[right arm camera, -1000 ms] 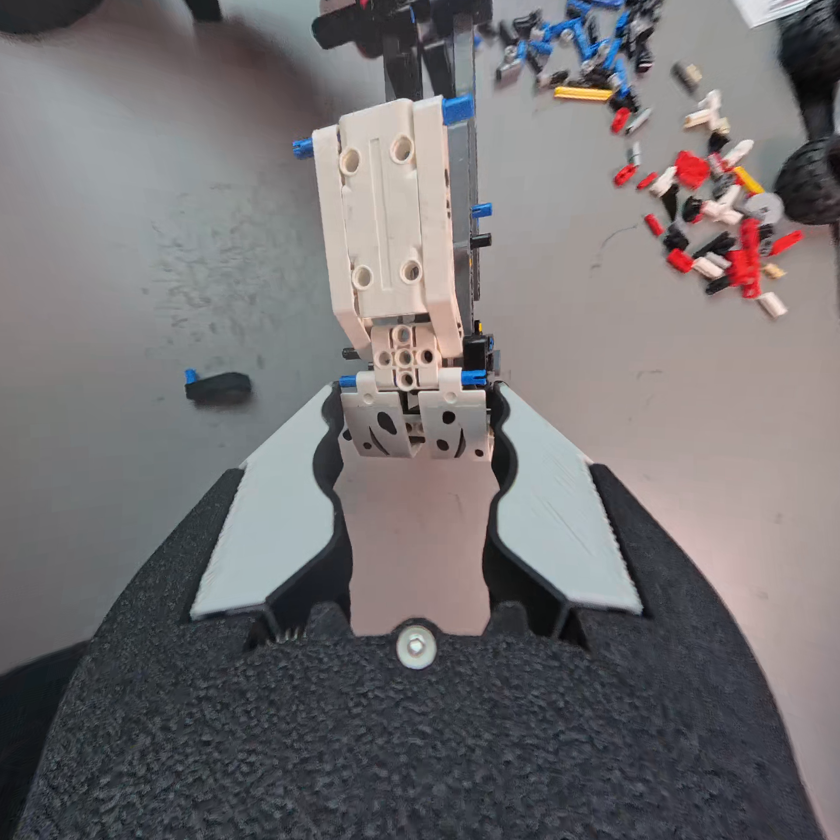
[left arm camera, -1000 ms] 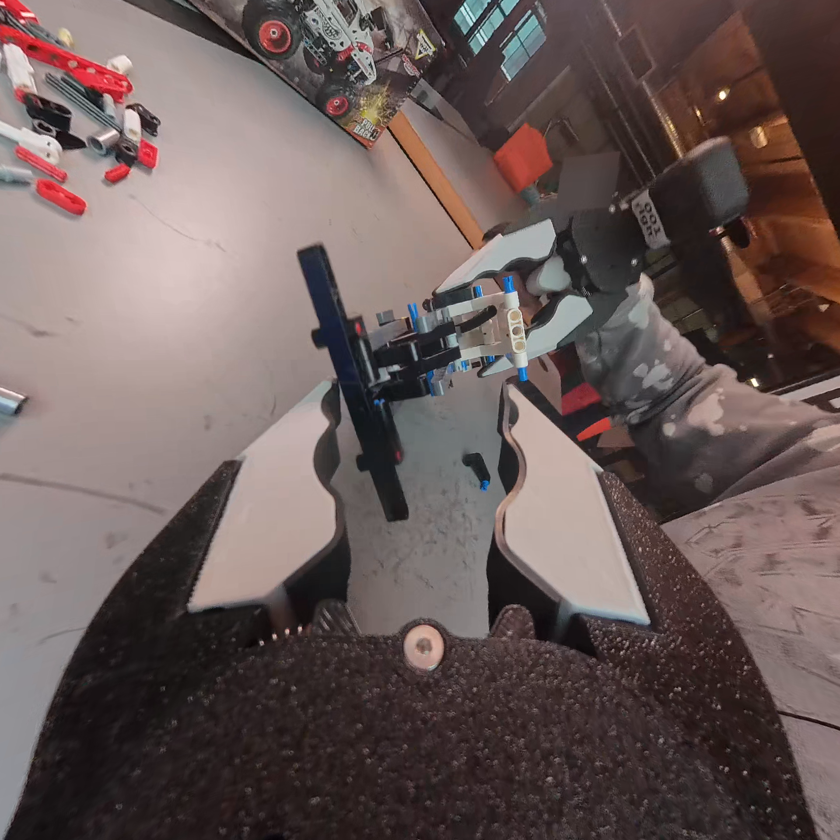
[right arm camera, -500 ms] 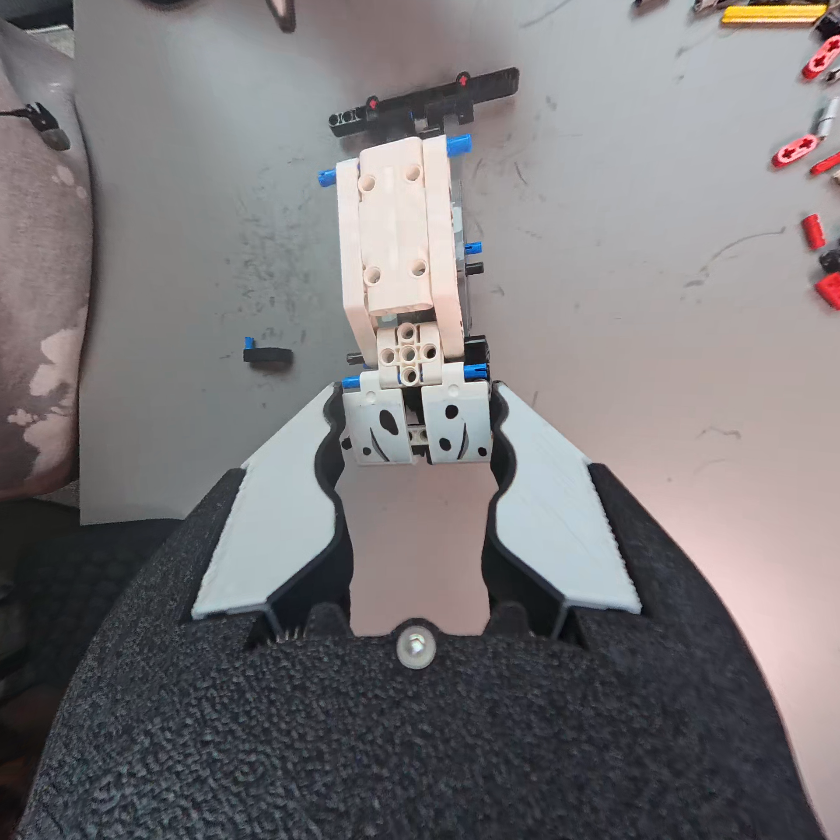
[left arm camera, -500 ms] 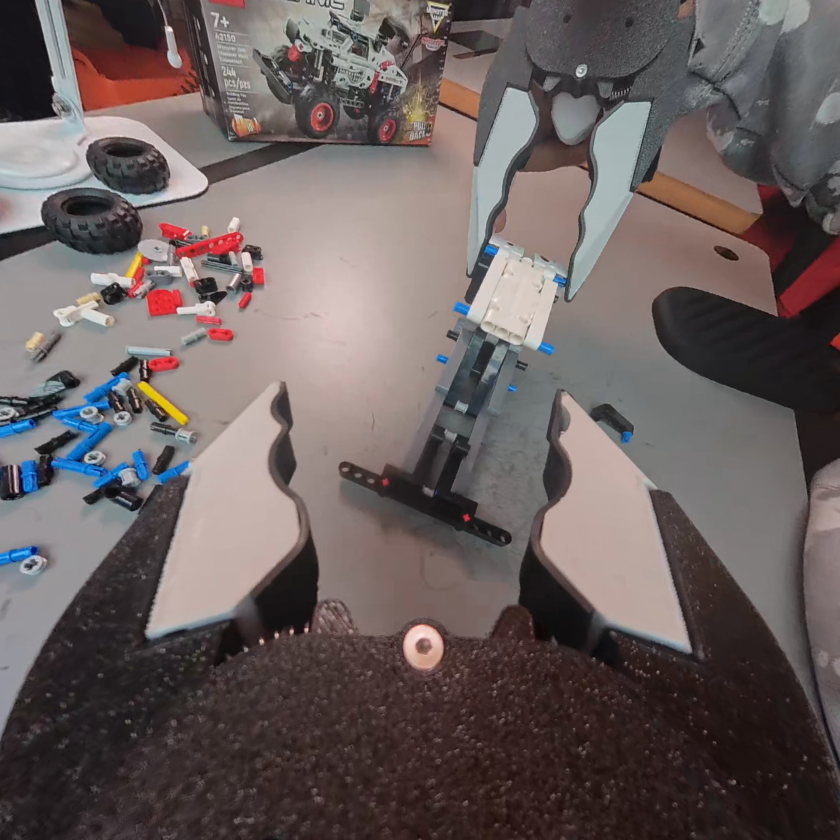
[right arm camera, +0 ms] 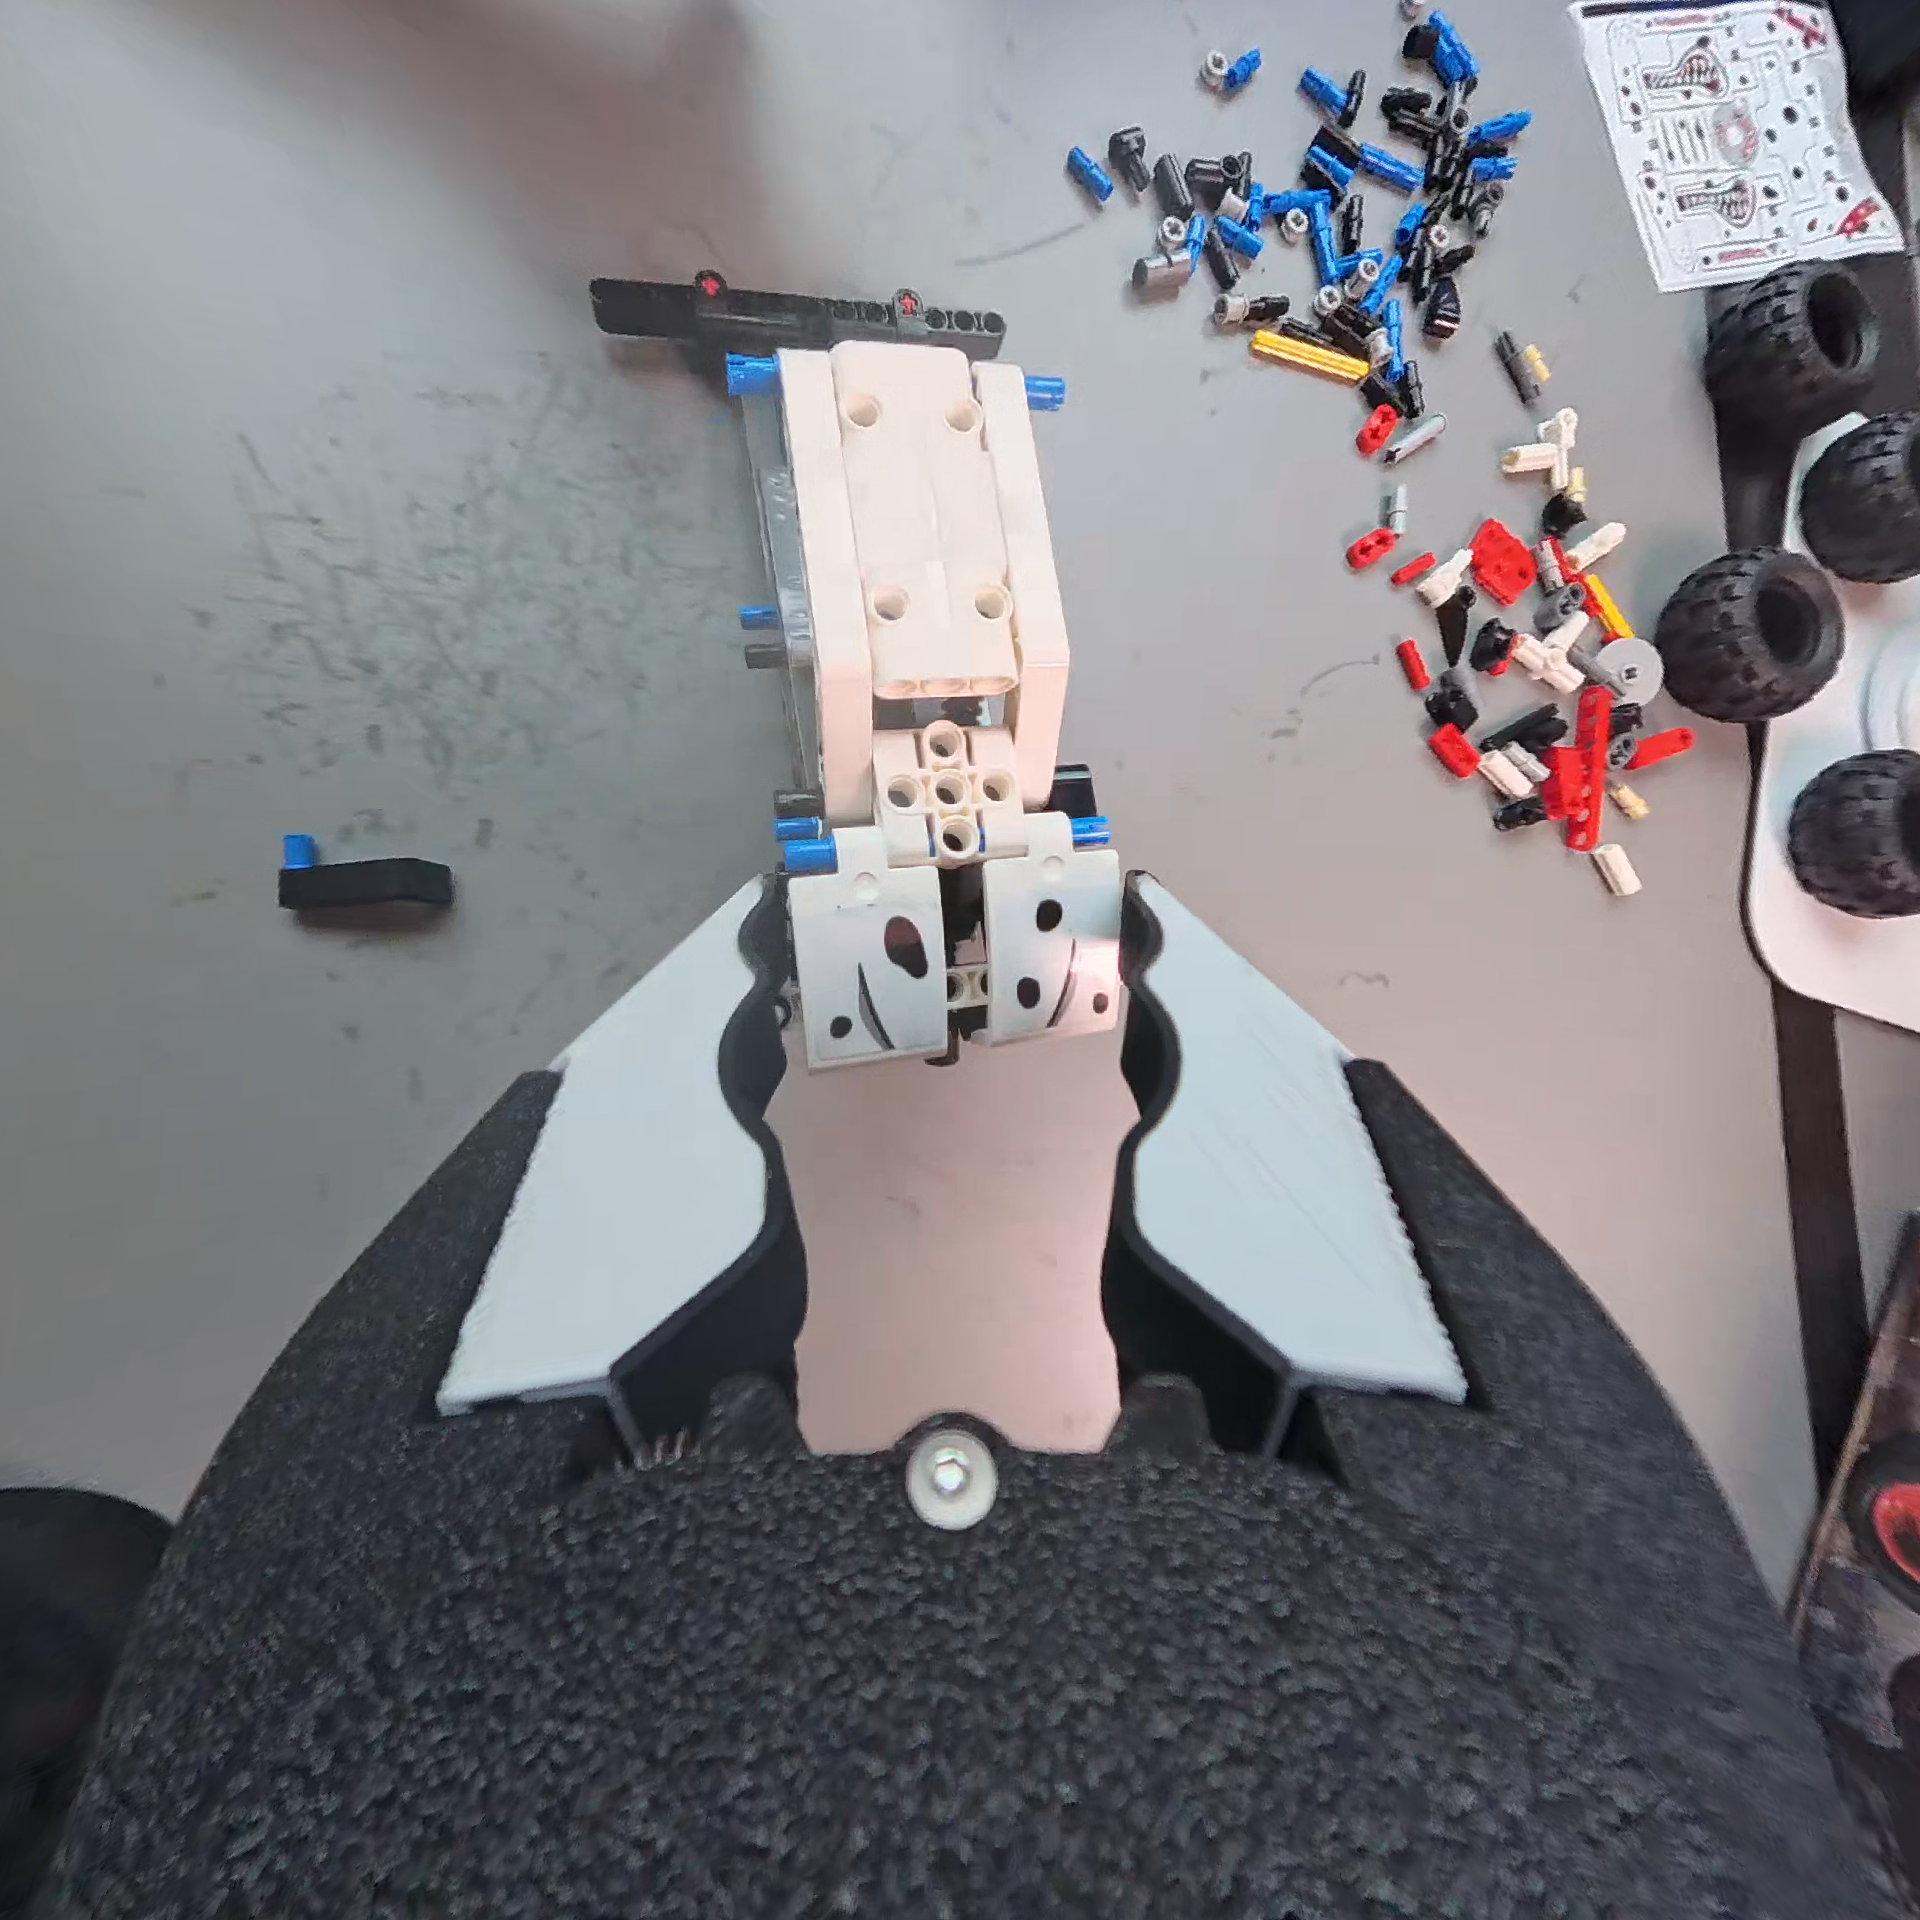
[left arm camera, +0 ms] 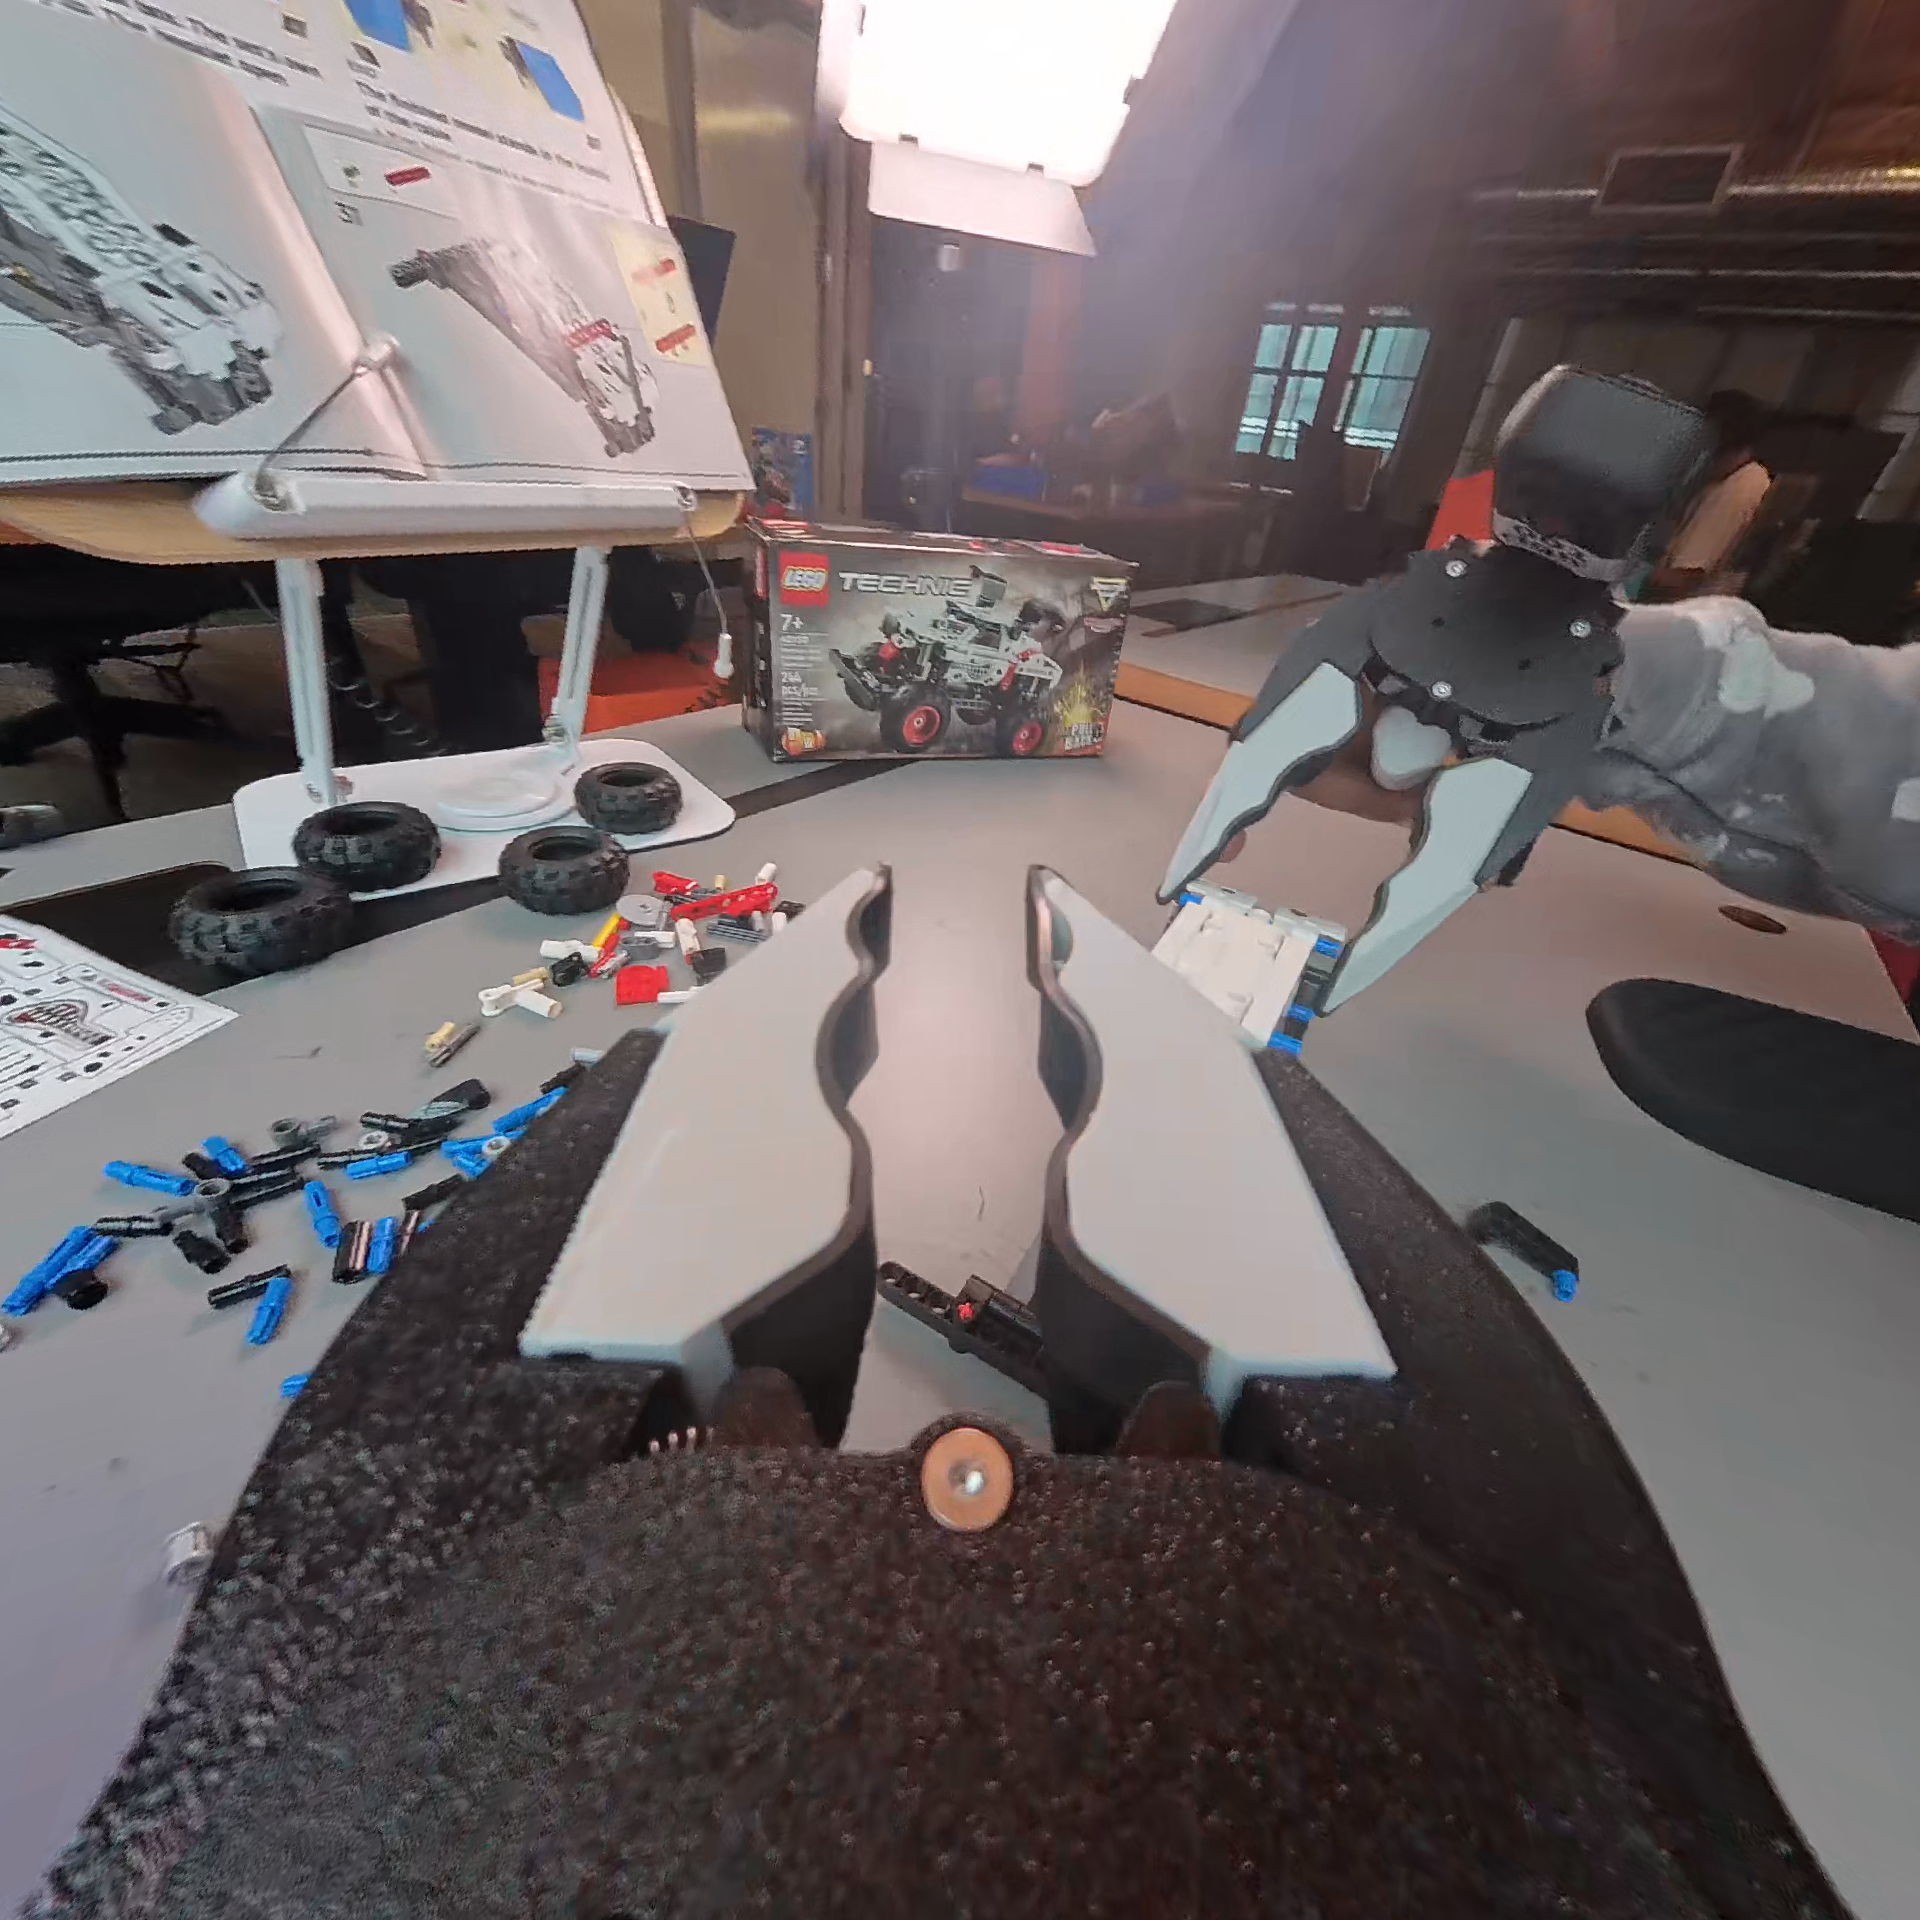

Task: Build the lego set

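The grey desk (right arm camera: 312, 468) is seen scuffed and bare across the left half of the right wrist view. A printed box (left arm camera: 940, 649) bearing a truck picture and brand lettering stands at centre in the left wrist view; an open instruction booklet (left arm camera: 312, 260) fills the upper left, and a sticker sheet (right arm camera: 1735, 135) lies at the upper right of the right wrist view. Four black tyres (right arm camera: 1745, 649) are ranged along the right edge. The white, spotted lego model (right arm camera: 935, 675) lies at centre, its black beam farthest. The right gripper (right arm camera: 945, 935) is spread closely around its near end; contact cannot be told. The left gripper (left arm camera: 956, 904) is held narrowly parted, empty. Loose pieces (right arm camera: 1340, 218) are scattered at upper right.
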The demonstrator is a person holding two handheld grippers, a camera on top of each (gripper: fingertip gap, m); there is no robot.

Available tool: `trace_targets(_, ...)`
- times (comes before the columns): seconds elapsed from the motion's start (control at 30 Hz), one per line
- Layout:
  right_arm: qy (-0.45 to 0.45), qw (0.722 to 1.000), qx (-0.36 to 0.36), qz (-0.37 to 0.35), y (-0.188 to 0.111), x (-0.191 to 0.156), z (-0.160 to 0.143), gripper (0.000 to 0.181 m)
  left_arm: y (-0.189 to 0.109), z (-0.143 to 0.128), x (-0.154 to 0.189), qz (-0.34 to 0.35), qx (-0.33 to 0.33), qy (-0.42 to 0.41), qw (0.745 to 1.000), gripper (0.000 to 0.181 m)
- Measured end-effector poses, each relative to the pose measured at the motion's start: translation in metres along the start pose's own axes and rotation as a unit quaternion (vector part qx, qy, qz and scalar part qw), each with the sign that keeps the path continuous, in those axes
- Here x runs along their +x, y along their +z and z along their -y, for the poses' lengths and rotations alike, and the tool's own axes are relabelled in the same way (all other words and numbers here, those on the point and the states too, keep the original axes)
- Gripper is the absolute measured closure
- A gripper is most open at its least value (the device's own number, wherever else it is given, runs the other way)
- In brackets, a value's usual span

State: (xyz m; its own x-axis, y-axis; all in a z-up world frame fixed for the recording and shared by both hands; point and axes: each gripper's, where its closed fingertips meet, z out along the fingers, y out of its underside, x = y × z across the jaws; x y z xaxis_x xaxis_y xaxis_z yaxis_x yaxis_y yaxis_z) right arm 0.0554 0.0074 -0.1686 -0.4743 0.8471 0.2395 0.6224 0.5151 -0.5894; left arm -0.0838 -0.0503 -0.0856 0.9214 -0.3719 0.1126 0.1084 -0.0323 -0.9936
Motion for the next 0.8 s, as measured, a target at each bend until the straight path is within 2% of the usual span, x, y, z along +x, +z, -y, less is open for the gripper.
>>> trace_targets(0.07,0.011,1.0,0.008,-0.008,0.0,0.001,0.0,0.118,-0.003,0.004,-0.01,0.023,0.011,-0.002,1.0,0.172)
trace_targets(0.13,0.02,1.0,0.012,-0.019,-0.001,0.002,0.001,0.116,-0.007,0.012,-0.018,0.039,0.023,0.0,0.999,0.179)
trace_targets(0.17,0.03,0.999,0.021,-0.012,-0.004,-0.001,0.004,0.104,-0.008,0.015,-0.022,0.047,0.025,0.0,0.999,0.179)
trace_targets(0.2,0.04,0.999,0.036,-0.004,-0.01,-0.003,0.01,0.101,-0.008,0.019,-0.026,0.055,0.027,0.001,0.998,0.179)
trace_targets(0.33,0.064,0.988,0.141,-0.029,-0.054,0.014,0.048,0.105,-0.005,0.045,-0.036,0.08,0.033,0.033,0.996,0.169)
trace_targets(0.43,0.078,0.969,0.202,-0.118,-0.079,0.057,0.07,0.114,0.005,0.069,-0.049,0.102,0.037,0.055,0.993,0.16)
trace_targets(0.53,0.102,0.943,0.26,-0.18,-0.086,0.103,0.09,0.126,0.022,0.092,-0.068,0.123,0.045,0.058,0.99,0.155)
trace_targets(0.67,0.139,0.91,0.299,-0.25,-0.072,0.175,0.107,0.161,0.047,0.122,-0.097,0.149,0.08,0.061,0.984,0.154)
trace_targets(0.7,0.147,0.901,0.31,-0.264,-0.067,0.192,0.111,0.18,0.053,0.126,-0.107,0.159,0.083,0.063,0.982,0.154)
trace_targets(0.8,0.181,0.882,0.325,-0.289,-0.046,0.238,0.122,0.181,0.069,0.132,-0.138,0.186,0.086,0.071,0.976,0.153)
